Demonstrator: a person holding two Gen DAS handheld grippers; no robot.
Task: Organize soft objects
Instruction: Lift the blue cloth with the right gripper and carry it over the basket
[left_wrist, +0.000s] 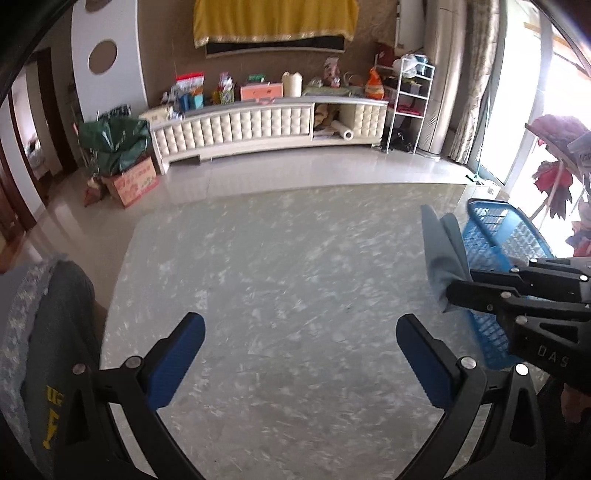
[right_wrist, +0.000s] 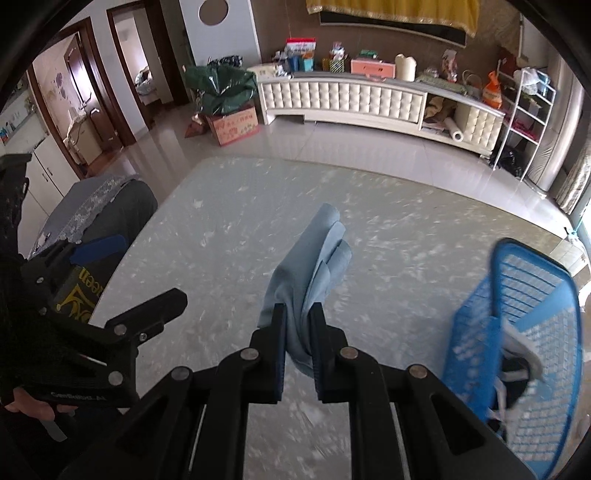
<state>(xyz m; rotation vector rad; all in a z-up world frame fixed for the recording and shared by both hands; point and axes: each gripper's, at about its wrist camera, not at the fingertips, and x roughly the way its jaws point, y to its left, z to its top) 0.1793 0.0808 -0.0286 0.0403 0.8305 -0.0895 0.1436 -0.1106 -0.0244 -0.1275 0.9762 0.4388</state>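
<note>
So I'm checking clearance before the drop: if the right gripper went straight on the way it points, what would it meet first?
Probably nothing nearby. The right gripper, shut on the light blue cloth, points across bare marble table toward the far edge. The blue basket lies off to its right, outside that line, though depth is unclear.

1. A pale marbled table (left_wrist: 280, 258) fills the space ahead of and under both grippers, its top grey-green with white flecks.
2. A blue mesh basket (right_wrist: 517, 317) stands on the table to the right of the right gripper (right_wrist: 297, 347), at the table's right edge; light and dark fabric lies inside it.
3. Left of the left gripper (left_wrist: 299, 354), a dark garment with yellow print (left_wrist: 62, 354) sits at the table's left edge; whether it rests on the table cannot be told.
</note>
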